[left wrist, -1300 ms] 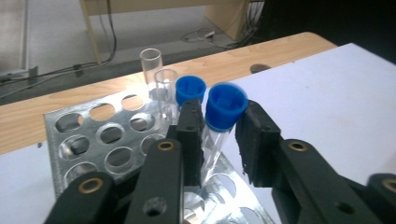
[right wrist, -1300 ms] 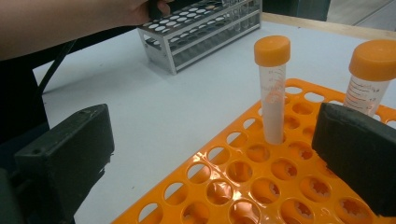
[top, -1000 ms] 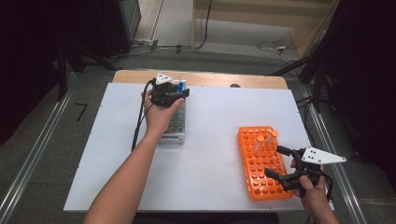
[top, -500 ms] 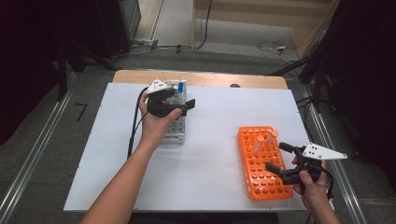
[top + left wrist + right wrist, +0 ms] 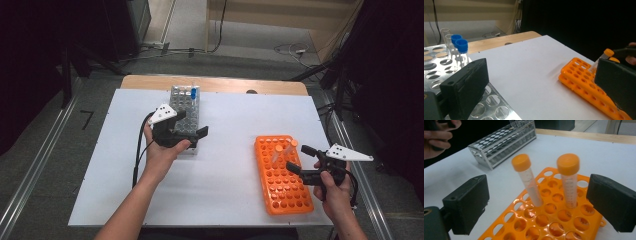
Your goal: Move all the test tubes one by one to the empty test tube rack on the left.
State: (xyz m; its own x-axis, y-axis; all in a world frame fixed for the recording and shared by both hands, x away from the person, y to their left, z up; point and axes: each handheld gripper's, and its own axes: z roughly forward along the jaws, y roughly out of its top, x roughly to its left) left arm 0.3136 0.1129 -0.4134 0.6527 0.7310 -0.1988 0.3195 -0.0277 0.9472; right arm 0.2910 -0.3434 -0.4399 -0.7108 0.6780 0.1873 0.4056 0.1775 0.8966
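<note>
**Tubes moving from orange rack to metal rack**

The white counter carries two racks well apart. The silver perforated metal tube rack holds two clear tubes with blue caps at its far end, beside two uncapped clear tubes; most of its holes are bare. The orange plastic tube rack holds two clear tubes with orange caps, one leaning and one upright, near its far end. Judging by this, the transfer is partly done, and those two are probably left.

The left gripper hangs over the near end of the metal rack, its jaws just opened wide with nothing between them. The right gripper, jaws wide and empty, faces the orange-capped tubes without touching them.
</note>
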